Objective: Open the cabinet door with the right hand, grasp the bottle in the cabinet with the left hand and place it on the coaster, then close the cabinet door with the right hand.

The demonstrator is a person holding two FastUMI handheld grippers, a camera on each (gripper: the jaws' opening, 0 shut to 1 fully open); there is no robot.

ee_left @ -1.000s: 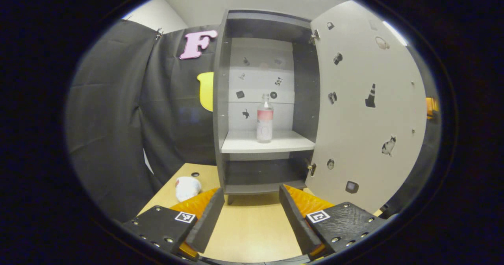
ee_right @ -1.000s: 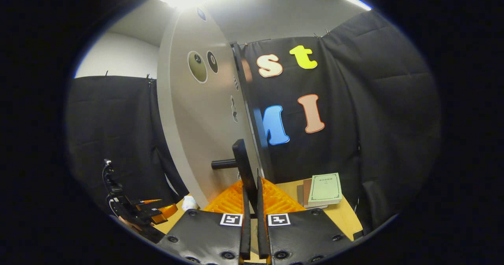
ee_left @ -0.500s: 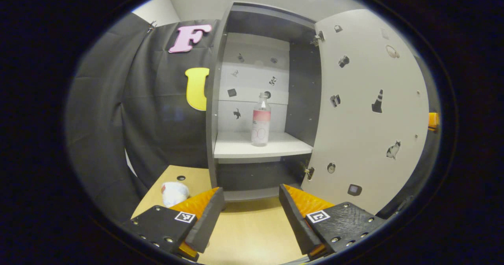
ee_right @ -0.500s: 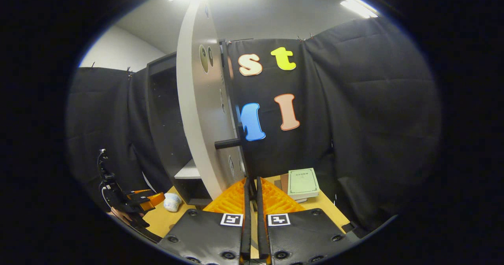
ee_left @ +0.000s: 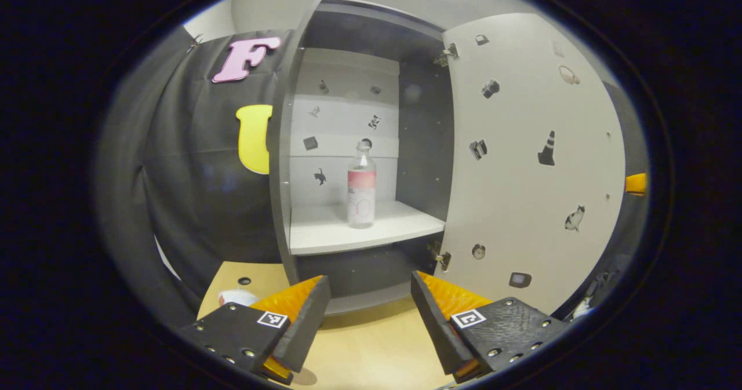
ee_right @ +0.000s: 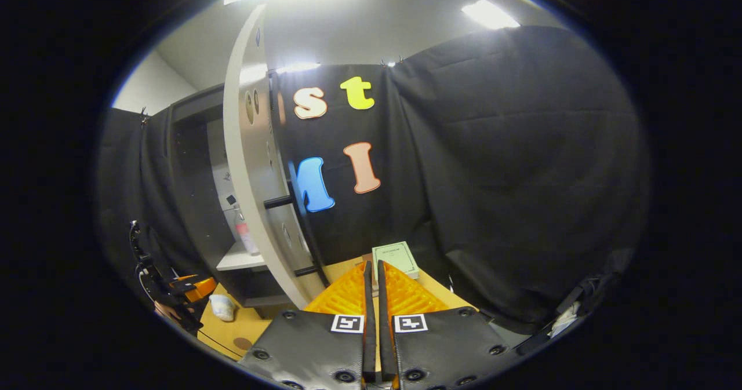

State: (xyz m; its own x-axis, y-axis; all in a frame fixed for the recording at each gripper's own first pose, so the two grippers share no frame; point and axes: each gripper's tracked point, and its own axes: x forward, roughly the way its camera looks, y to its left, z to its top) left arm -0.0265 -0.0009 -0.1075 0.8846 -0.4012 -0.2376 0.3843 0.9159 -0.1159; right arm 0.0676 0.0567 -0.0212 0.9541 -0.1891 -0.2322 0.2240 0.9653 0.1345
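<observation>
Right gripper (ee_right: 373, 274) hangs over the desk (ee_right: 232, 329), fingers (ee_right: 367, 297) pressed together on nothing, just clear of the open cabinet door (ee_right: 249, 204). Bottle (ee_right: 243, 234) upright on the shelf behind it. Green book (ee_right: 395, 258) ahead; left gripper (ee_right: 188, 288) low at the left.

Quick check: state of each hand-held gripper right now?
Left hand-held gripper: open, empty, facing the bottle on the cabinet shelf.
Right hand-held gripper: closed, holding nothing, off the door handle.

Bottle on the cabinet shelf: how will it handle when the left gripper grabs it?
The bottle stands tall and narrow on the shelf, so a nudge could tip it. It looks like clear, near-empty plastic: probably light, and it may flex or slip. The left gripper is open.
</observation>
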